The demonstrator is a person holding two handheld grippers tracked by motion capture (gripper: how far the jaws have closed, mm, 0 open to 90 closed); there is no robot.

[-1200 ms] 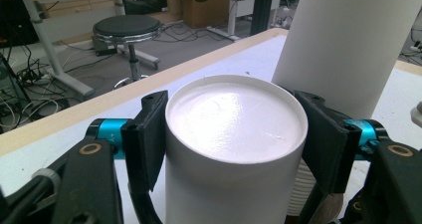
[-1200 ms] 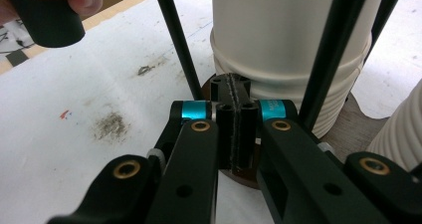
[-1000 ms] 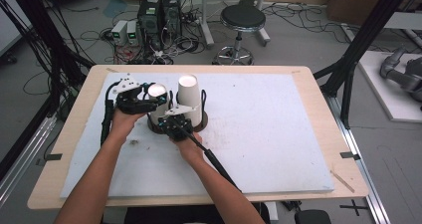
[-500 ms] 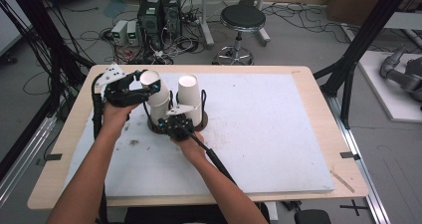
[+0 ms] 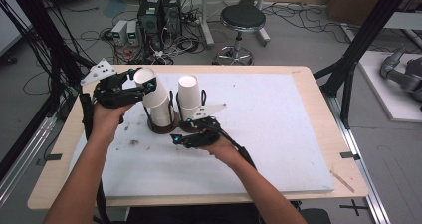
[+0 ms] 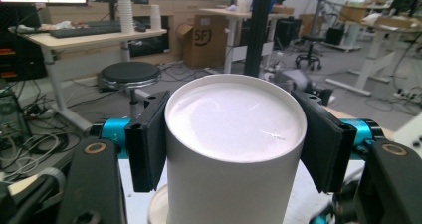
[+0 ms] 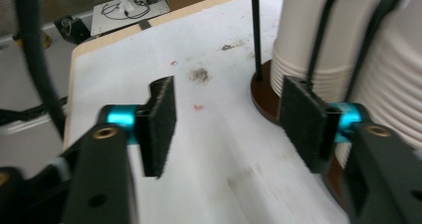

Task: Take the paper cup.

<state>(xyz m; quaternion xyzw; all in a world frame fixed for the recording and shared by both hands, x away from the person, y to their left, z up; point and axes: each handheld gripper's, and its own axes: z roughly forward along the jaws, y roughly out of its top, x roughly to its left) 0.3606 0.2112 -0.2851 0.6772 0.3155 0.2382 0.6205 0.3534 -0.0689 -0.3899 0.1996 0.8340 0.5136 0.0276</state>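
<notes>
- Cup [image 5: 151, 92], high view: the left gripper [image 5: 137, 87] clamps it near its upturned flat end, above the left stack [image 5: 161, 115] in the wire holder [image 5: 165, 128] at the table's [image 5: 278, 134] far left. Its long axis leans, closed end toward the far left, open mouth down over the stack. The lean could snag its rim on the wires or drag the next cup up too.
- Right gripper [image 5: 180, 139], same view: it sits just in front of the holder; its jaws have just been opening, nothing between them. With the base let go, a sticky cup could tip the holder.
- Left gripper view: both pads [image 6: 148, 142] press the cup [image 6: 234, 149], flat end up. Too hard a squeeze could dent it.
- Right gripper view: the gripper [image 7: 234, 127] stands open over bare table, with the stacks [image 7: 318, 45] beside one pad.
</notes>
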